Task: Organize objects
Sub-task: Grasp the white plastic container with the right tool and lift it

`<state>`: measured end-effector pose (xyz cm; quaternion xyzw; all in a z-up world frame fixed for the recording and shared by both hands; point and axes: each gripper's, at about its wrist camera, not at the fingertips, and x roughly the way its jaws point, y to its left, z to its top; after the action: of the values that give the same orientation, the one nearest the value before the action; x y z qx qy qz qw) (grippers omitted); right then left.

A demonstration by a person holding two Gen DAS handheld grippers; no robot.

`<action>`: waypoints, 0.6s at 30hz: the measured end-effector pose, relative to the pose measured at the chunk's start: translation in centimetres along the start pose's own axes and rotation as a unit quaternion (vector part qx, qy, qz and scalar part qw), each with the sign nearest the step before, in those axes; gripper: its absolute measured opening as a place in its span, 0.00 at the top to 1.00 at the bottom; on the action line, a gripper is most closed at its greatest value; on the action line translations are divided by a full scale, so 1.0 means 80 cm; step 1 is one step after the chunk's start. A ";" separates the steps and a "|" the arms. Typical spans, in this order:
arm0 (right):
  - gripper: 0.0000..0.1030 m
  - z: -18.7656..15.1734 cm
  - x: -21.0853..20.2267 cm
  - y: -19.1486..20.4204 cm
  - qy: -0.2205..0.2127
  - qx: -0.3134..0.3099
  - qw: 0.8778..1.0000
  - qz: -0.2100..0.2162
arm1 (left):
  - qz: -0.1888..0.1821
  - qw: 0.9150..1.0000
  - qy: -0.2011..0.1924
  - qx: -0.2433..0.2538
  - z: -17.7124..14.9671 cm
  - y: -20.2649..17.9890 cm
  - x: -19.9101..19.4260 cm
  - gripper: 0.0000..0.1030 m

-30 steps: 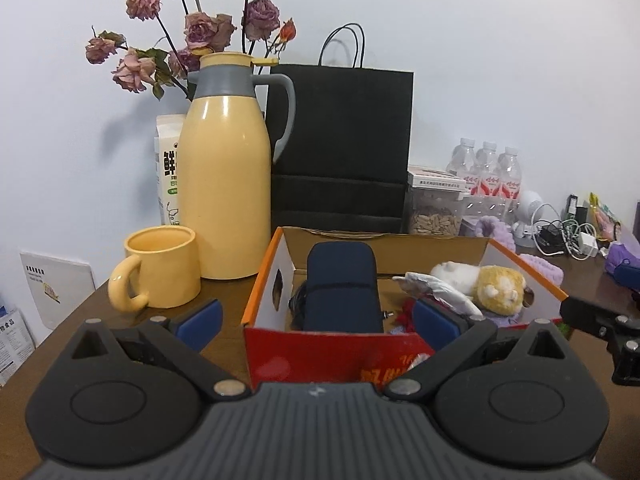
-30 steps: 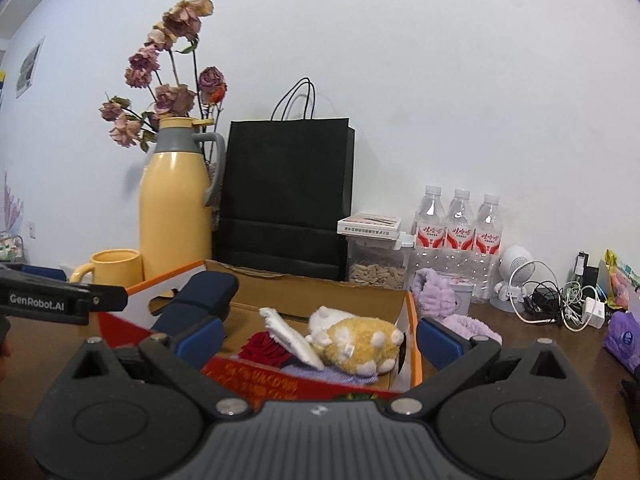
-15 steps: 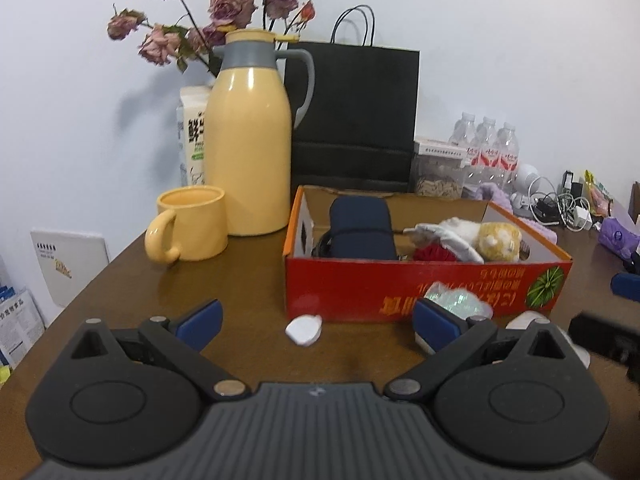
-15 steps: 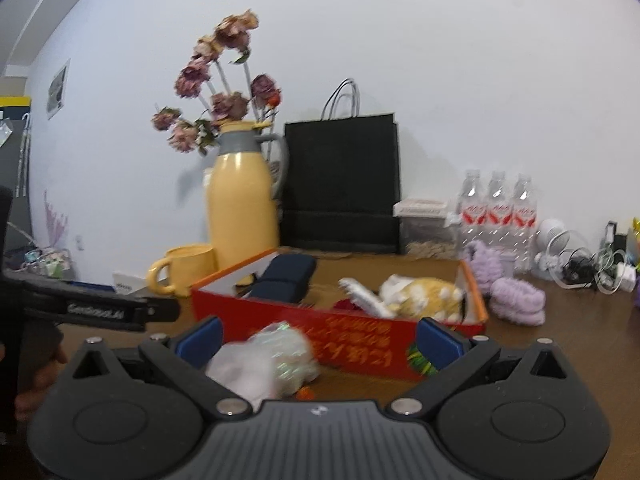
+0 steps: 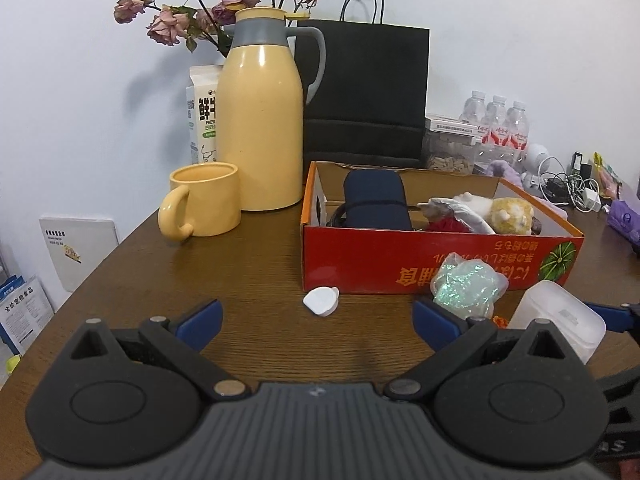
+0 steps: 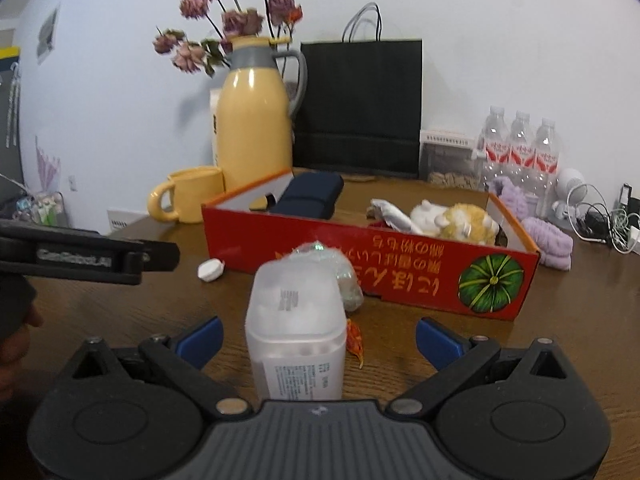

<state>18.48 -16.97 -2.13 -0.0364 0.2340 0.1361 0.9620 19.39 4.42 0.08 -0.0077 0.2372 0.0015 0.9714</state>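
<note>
- Pulled back from the red cardboard box (image 5: 420,268) compared with a second ago: then filling the lower frame of both views, now sitting further off on the brown wooden table (image 5: 256,280), with its whole front wall visible.
- Newly in view in front of the box: a small white rounded plastic piece (image 5: 321,301), a crinkly iridescent green wrapper bundle (image 5: 466,285) and a frosted translucent plastic container (image 6: 296,320).
- Inside the box as before: a dark navy pouch (image 5: 376,200) on the left, a yellow-and-white plush toy (image 5: 508,212) on the right.
- Behind, against a white wall (image 5: 100,80): a tall yellow thermos jug (image 5: 260,120), a yellow ceramic mug (image 5: 204,200), a black paper bag (image 5: 364,96), dried pink roses (image 5: 224,0) and three water bottles (image 6: 520,148).
- Left gripper (image 5: 316,320) held low and level over the table, blue-padded fingers spread wide, nothing between them.
- Right gripper (image 6: 318,336) likewise spread, the frosted container standing between the fingers, apart from both pads.
</note>
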 end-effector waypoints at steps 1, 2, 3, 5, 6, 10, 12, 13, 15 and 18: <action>0.08 0.001 0.002 0.000 0.002 0.003 1.000 -0.004 | 0.000 1.000 0.001 0.000 0.000 0.000 0.000 0.00; 0.20 0.001 0.004 0.000 0.003 0.007 1.000 -0.004 | 0.000 1.000 0.001 0.000 0.000 0.000 0.001 0.00; 0.40 0.001 0.005 -0.001 0.005 0.012 1.000 -0.001 | 0.000 1.000 0.002 -0.001 0.000 0.000 0.001 0.00; 0.61 0.002 0.004 -0.004 0.006 0.023 1.000 0.008 | 0.001 1.000 0.004 -0.002 0.000 0.001 0.003 0.00; 0.61 0.002 0.002 -0.004 0.003 0.024 1.000 0.004 | 0.002 1.000 0.007 -0.003 0.000 0.001 0.006 0.00; 0.61 0.003 -0.006 -0.012 -0.018 0.037 0.999 0.005 | 0.007 1.000 0.019 -0.006 -0.002 0.003 0.016 0.00; 0.61 0.005 -0.013 -0.019 -0.039 0.041 0.998 0.001 | 0.008 1.000 0.025 -0.009 -0.002 0.004 0.021 0.00; 0.61 0.007 -0.015 -0.024 -0.047 0.046 0.998 -0.002 | 0.009 1.000 0.028 -0.011 -0.003 0.005 0.023 0.00; 0.61 0.011 -0.019 -0.038 -0.063 0.058 0.996 -0.013 | 0.012 0.999 0.033 -0.013 -0.004 0.007 0.028 0.00; 0.61 0.014 -0.025 -0.060 -0.081 0.072 0.993 -0.036 | 0.017 0.999 0.043 -0.014 -0.006 0.008 0.035 0.00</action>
<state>18.60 -21.96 -0.17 0.0358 0.1625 0.0867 0.9822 21.66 5.02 -1.68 -0.0175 0.2789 0.0208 0.9599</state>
